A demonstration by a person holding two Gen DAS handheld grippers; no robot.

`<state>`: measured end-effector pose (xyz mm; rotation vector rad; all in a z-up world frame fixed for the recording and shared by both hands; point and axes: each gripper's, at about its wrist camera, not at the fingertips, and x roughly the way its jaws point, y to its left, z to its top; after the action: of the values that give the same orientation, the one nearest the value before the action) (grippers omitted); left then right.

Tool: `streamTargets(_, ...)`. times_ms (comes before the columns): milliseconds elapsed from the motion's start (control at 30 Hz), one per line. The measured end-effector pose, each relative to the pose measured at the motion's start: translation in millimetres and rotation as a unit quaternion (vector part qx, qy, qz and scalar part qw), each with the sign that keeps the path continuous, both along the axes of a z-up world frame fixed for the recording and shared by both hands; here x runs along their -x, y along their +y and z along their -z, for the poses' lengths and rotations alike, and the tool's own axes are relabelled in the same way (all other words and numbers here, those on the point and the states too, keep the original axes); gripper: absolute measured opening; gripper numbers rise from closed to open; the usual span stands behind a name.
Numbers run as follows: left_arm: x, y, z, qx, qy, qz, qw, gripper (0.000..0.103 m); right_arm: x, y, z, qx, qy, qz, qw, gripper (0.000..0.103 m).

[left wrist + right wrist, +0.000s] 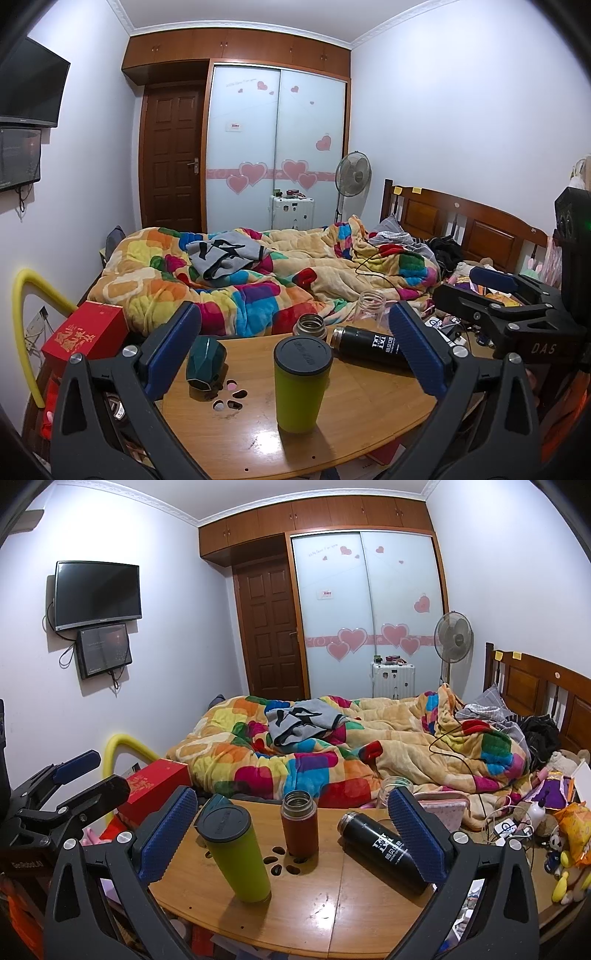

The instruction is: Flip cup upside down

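A lime-green cup (301,387) with a dark grey lid stands upright on the round wooden table (258,435); it also shows in the right wrist view (238,853). My left gripper (295,354) is open, with the cup standing between its blue pads (173,350), apart from both. My right gripper (295,836) is open and empty; it faces a brown flask (300,821) standing upright and open-topped. The green cup stands just inside its left pad (168,834).
A black flask (384,849) lies on its side on the table's right. A dark green faceted object (205,363) sits at the left. A glass jar (397,788) stands at the far edge. A red box (86,334) and a bed with a colourful quilt (258,280) lie beyond.
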<state>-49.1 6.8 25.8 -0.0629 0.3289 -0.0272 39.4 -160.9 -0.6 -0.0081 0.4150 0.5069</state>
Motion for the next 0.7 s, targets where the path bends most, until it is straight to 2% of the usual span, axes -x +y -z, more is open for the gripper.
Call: streamTargets(700,-4.9,6.7,-0.5,0.015,0.012,0.018,0.9996,0.103,1.3,-8.4,-2.8,0.0,-0.001,0.005,1.0,0.103)
